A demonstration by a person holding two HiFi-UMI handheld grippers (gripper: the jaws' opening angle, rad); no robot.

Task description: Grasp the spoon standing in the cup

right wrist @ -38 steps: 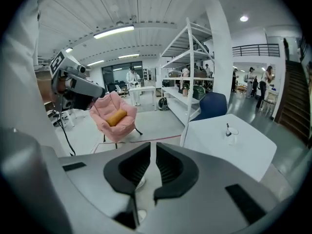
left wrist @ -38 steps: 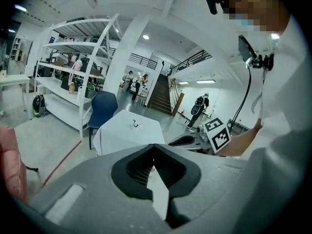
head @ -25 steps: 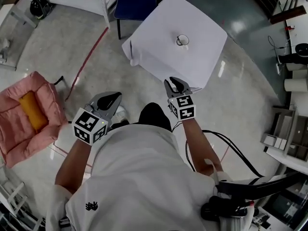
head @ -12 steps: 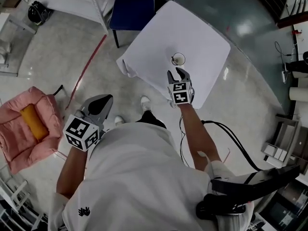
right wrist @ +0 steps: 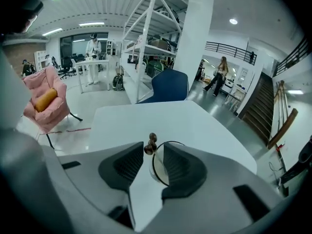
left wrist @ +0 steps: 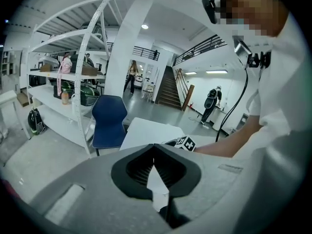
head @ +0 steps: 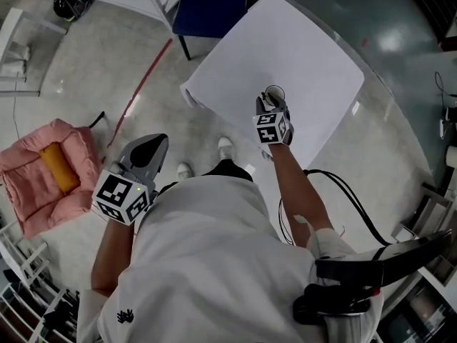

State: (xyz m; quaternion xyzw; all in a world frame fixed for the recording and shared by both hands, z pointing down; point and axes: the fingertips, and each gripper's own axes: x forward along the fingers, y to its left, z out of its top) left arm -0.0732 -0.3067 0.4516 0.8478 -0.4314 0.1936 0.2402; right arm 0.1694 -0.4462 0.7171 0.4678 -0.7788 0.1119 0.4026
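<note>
Right gripper [right wrist: 153,147] closing, jaws still apart around the spoon [right wrist: 150,144] top, cup [right wrist: 157,172] mid-table [right wrist: 195,126] toward the near edge; risk: right jaw catches the rim, tipping the cup or knocking the spoon aside; left gripper [head: 146,156] closed, off-table.

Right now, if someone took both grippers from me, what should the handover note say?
Right gripper: at the cup, jaws closing, with the spoon's knobbed top between them; the pads are not pressing on it yet.
Left gripper: shut, empty, held off to the person's left, away from the table.
Things: the cup stands on the white table, with the spoon standing in it.
Done: approach and line-up on the spoon.
Left: close on the spoon's handle.
</note>
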